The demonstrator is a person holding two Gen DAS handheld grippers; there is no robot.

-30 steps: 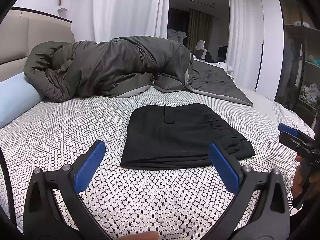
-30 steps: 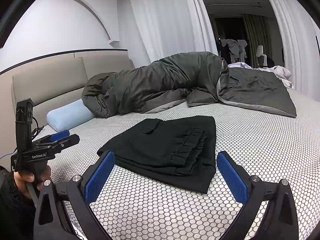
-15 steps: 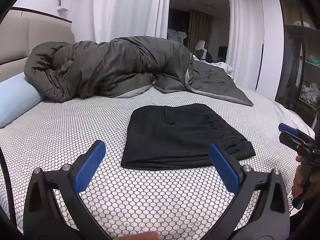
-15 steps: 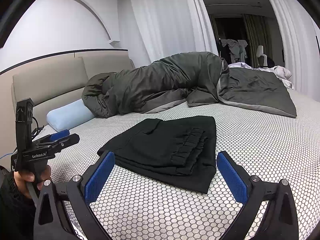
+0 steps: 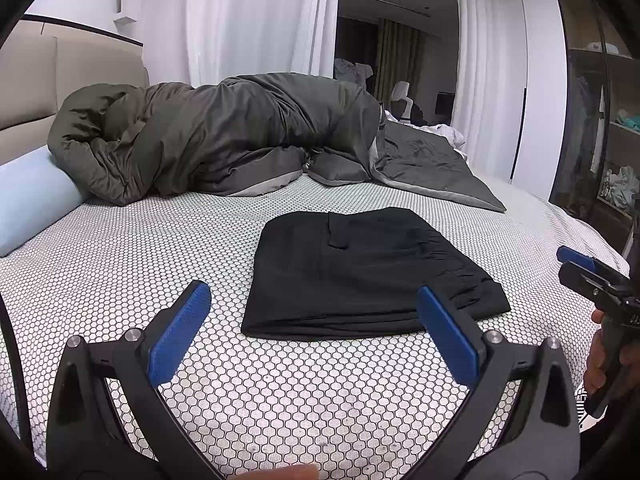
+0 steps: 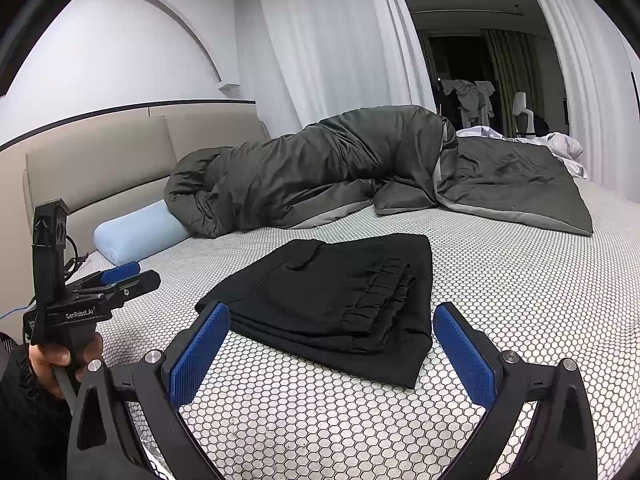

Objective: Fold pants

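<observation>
Black pants [image 5: 360, 276] lie folded into a flat, layered rectangle on the bed's honeycomb-patterned sheet [image 5: 120, 264]; in the right wrist view the pants [image 6: 332, 300] show their gathered waistband on the right side. My left gripper [image 5: 312, 320] hovers open just short of the pants' near edge, nothing between its blue pads. My right gripper [image 6: 332, 340] is open too, above the near corner of the pants. Each gripper shows in the other's view: the right gripper [image 5: 580, 268] at the right edge, the left gripper [image 6: 128, 278] at the left, each held by a hand.
A bunched dark grey duvet [image 5: 224, 140] stretches across the far side of the bed, with a light blue bolster pillow [image 5: 28, 200] at the beige headboard [image 6: 100, 172]. White curtains and open shelves [image 5: 616, 140] stand beyond the bed.
</observation>
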